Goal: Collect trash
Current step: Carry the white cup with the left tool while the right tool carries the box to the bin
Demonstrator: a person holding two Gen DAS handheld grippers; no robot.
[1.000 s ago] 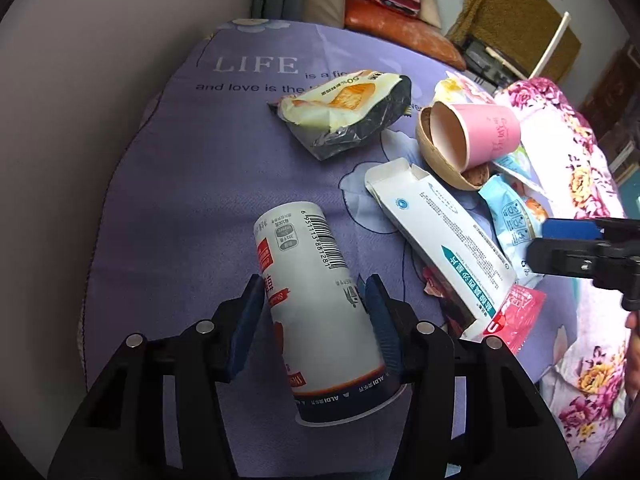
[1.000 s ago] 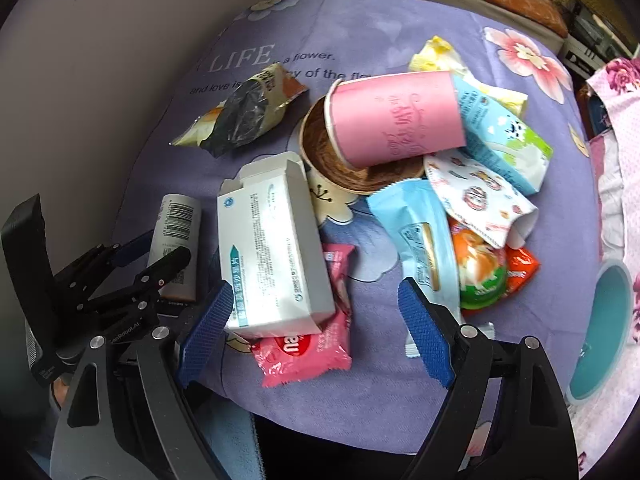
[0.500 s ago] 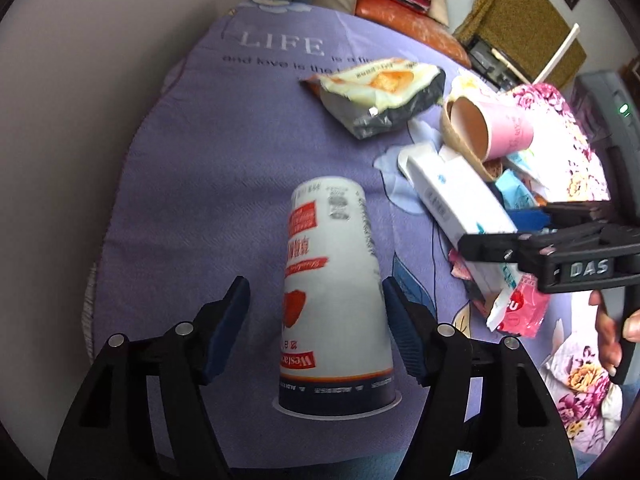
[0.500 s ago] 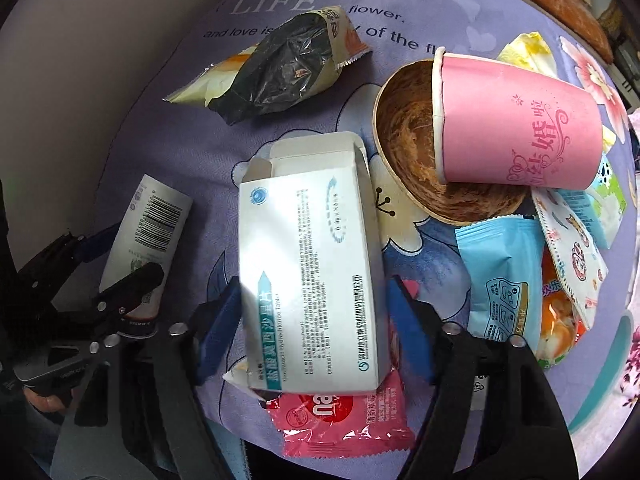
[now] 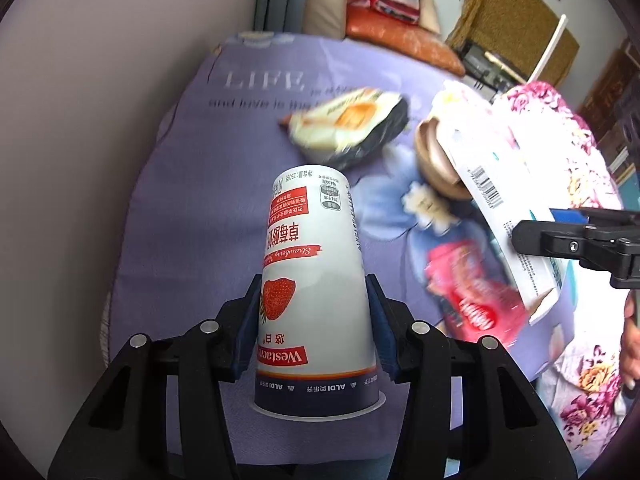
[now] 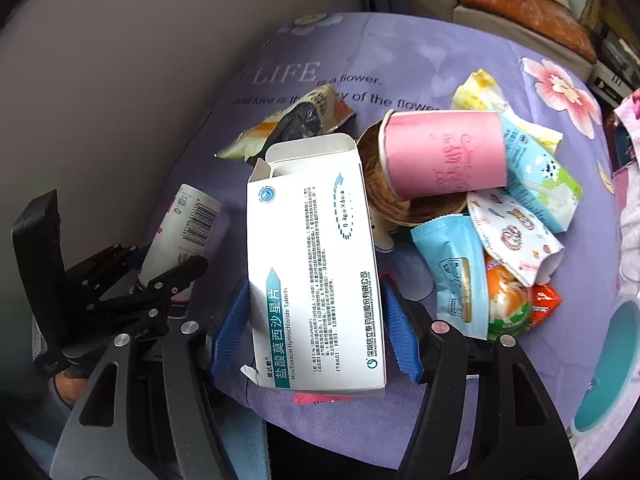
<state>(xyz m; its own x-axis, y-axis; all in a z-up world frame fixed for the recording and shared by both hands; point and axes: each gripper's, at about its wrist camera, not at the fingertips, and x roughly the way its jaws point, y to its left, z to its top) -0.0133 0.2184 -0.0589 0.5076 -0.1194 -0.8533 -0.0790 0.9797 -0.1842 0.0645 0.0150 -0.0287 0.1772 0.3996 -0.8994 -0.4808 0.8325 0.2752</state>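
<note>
My left gripper is shut on a white strawberry yogurt cup, held upside down above the purple cloth. The cup and left gripper also show in the right wrist view. My right gripper is shut on a white medicine box with an open top flap, lifted off the cloth. The box shows in the left wrist view with the right gripper's finger across it. A red snack wrapper lies under the box.
A pink paper cup lies in a brown bowl. A dark chip bag lies behind the box. Several wrappers pile at the right. A teal bin stands at the right edge. A wall runs along the left.
My left gripper closed on the yogurt cup and raised it. My right gripper closed on the medicine box and lifted it, uncovering the red wrapper.
</note>
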